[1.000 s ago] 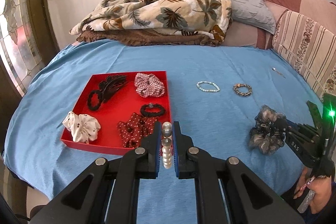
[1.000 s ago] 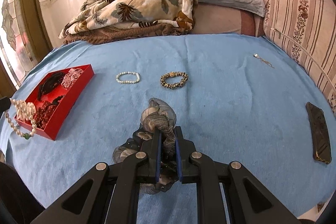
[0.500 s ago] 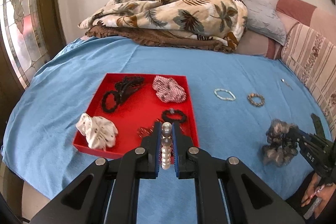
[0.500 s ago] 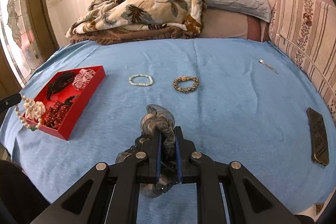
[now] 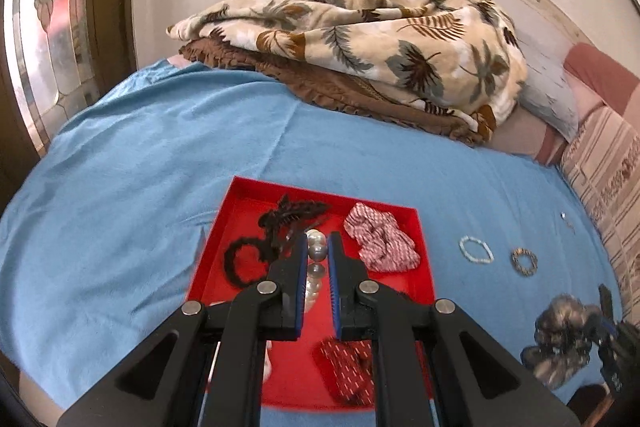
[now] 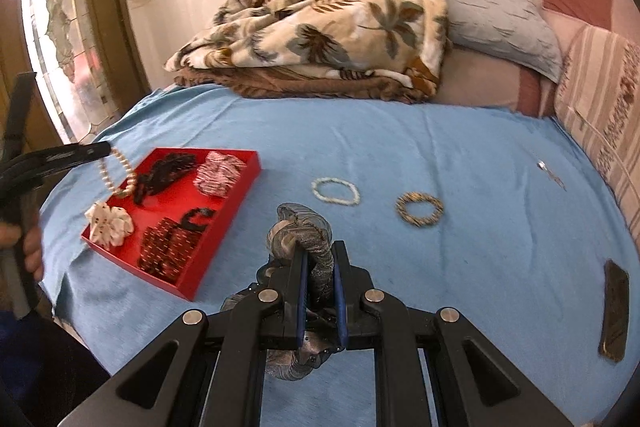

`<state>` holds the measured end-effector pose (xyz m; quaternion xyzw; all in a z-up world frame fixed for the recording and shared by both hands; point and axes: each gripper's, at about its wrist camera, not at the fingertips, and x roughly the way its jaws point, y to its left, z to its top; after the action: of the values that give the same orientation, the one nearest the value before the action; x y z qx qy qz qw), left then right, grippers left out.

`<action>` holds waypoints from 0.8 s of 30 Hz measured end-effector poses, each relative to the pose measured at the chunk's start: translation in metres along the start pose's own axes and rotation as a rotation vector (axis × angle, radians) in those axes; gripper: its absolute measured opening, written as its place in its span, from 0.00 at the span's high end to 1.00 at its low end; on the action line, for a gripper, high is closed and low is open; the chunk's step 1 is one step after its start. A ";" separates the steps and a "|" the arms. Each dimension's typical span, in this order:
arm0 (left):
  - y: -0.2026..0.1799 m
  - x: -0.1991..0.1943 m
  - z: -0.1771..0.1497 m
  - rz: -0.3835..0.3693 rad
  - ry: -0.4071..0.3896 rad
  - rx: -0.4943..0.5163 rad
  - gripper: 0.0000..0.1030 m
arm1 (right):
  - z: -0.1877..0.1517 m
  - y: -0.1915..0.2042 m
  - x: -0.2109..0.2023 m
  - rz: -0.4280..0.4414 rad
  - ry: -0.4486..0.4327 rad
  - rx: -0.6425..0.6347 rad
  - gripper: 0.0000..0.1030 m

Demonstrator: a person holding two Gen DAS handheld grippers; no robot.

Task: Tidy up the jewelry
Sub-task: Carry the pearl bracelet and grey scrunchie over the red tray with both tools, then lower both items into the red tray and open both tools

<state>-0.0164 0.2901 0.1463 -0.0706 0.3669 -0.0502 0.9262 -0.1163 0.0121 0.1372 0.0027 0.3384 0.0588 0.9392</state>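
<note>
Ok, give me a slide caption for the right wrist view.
Right gripper holds a grey scrunchie over the blue bedspread; left gripper dangles a pearl necklace above the red tray.

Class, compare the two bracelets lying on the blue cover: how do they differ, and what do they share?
The white bead bracelet is pale; the gold-brown bracelet is dark and speckled. The white one lies nearer the red tray, the gold-brown one farther right. Both are closed rings lying flat, outside the tray.

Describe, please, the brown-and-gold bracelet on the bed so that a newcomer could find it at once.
Start from the blue bedspread and find the red tray on it. To the right of the tray, two bracelets lie flat on the spread, side by side and apart. The brown-and-gold bracelet is the one farther from the tray; its neighbour, the white bead bracelet, is pale, while this one is dark and speckled.
</note>
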 end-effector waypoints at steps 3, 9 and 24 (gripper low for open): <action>0.013 0.014 0.006 -0.003 0.009 -0.011 0.91 | 0.011 0.016 0.006 0.020 0.001 -0.021 0.87; 0.035 0.032 0.006 -0.043 0.036 -0.048 0.91 | 0.033 0.056 0.030 0.070 0.016 -0.069 0.87; 0.071 0.060 0.008 -0.156 0.148 -0.147 0.91 | 0.072 0.150 0.123 0.145 0.112 -0.164 0.87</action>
<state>0.0360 0.3521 0.0998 -0.1627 0.4304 -0.1001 0.8822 0.0071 0.1776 0.1210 -0.0532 0.3835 0.1540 0.9091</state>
